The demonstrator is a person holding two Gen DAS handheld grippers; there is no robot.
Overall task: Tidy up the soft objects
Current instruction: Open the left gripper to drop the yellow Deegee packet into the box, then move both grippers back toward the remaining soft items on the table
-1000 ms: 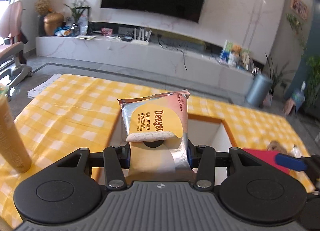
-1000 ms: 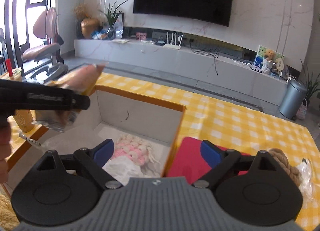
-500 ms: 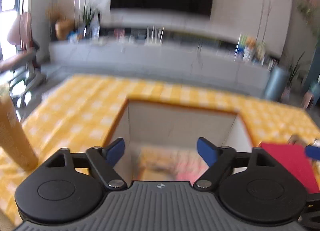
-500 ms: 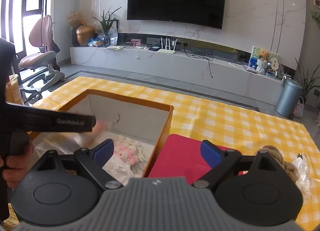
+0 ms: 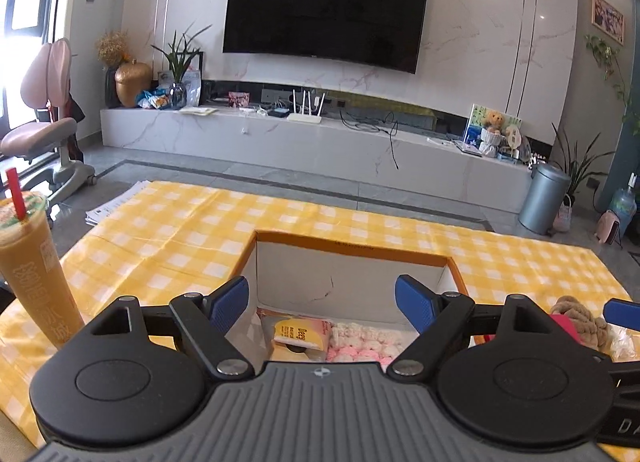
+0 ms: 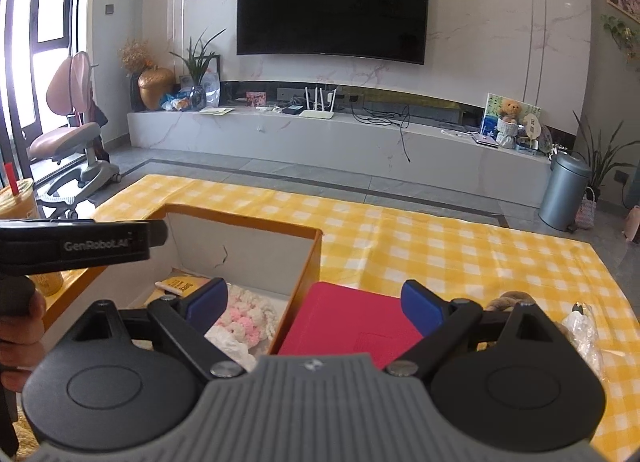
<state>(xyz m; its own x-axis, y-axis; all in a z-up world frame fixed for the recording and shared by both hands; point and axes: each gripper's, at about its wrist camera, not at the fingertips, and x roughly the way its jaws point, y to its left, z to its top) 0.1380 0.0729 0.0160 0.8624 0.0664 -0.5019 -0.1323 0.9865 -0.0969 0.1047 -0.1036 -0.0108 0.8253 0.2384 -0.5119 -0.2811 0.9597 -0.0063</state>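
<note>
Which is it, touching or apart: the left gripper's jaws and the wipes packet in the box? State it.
Apart. The left wrist view shows the left gripper open, and the wipes packet lies flat in the box between the jaws, clear of both.

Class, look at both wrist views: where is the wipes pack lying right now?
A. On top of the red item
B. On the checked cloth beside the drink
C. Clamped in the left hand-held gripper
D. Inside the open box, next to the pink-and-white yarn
D: the wipes pack lies on the floor of the box, beside the yarn.
</note>
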